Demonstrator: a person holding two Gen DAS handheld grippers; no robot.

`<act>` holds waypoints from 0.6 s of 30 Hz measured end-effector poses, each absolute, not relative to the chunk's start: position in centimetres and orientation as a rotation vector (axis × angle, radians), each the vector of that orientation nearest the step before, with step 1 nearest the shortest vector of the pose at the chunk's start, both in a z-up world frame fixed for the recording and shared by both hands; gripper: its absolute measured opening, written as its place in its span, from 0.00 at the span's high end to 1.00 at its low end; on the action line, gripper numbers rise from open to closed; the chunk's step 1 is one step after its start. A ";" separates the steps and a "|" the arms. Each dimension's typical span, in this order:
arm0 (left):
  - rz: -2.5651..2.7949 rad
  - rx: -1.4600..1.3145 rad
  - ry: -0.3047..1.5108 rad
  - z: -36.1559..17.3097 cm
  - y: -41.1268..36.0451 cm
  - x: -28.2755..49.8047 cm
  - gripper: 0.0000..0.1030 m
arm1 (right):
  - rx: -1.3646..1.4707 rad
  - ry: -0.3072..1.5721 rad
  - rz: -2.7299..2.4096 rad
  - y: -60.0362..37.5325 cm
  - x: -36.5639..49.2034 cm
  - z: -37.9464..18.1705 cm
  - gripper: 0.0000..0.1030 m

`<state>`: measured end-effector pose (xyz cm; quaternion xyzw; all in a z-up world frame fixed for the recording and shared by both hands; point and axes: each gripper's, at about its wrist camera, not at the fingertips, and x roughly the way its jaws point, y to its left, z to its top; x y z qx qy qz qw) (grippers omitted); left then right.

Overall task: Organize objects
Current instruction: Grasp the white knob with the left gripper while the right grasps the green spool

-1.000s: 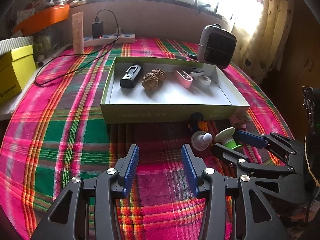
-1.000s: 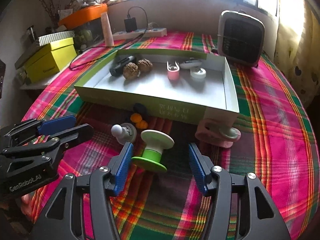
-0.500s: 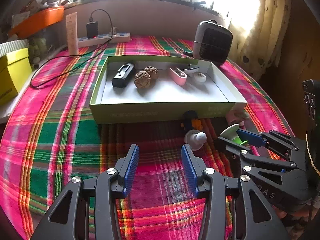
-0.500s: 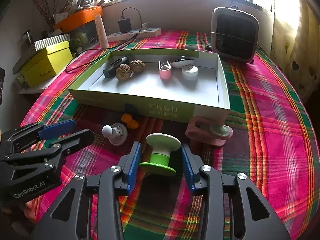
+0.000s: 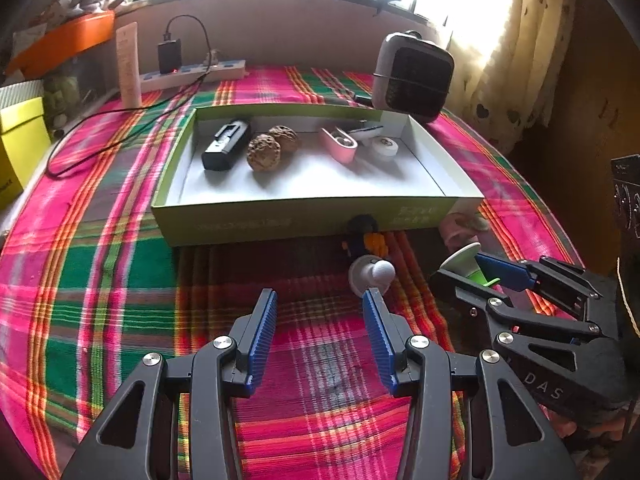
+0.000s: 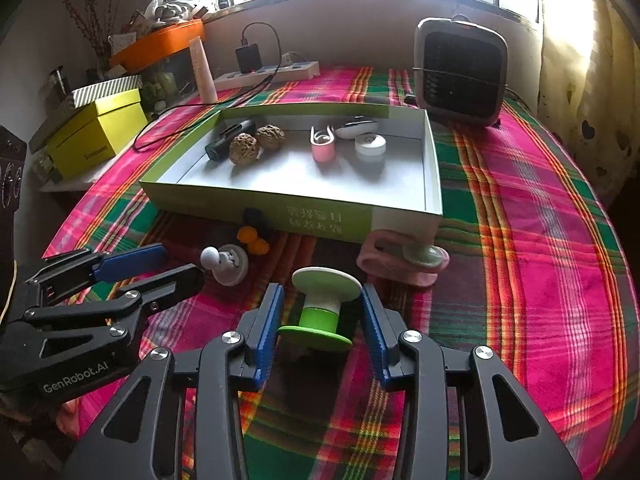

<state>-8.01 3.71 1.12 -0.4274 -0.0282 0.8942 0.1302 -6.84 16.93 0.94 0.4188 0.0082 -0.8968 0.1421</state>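
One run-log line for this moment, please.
right gripper: shut on green spool | left gripper: open, nothing between fingers | tray: five-odd items inside | white knob, pink holder: on cloth

"GenRobot.AI" on left hand-held gripper (image 6: 136, 270) body | "DAS" on right hand-held gripper (image 5: 472, 270) body | print on green box (image 6: 256, 204) front and yellow box (image 6: 96, 136) unreadable
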 end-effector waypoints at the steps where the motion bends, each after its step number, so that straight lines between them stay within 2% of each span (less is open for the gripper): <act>1: 2.590 -1.240 -0.091 1.1 3.8 -8.0 0.58 | 1.205 0.021 -2.591 17.1 -6.8 1.0 0.61; 5: 2.570 -1.234 -0.093 1.1 4.2 -8.0 0.57 | 1.205 0.012 -2.591 17.5 -6.7 0.9 0.61; 8: 2.553 -1.234 -0.093 1.0 4.7 -8.2 0.51 | 1.205 0.007 -2.594 17.7 -6.6 1.0 0.61; 18: 2.573 -1.247 -0.040 0.9 6.0 -9.2 0.51 | 1.204 -0.011 -2.597 18.6 -6.3 1.0 0.61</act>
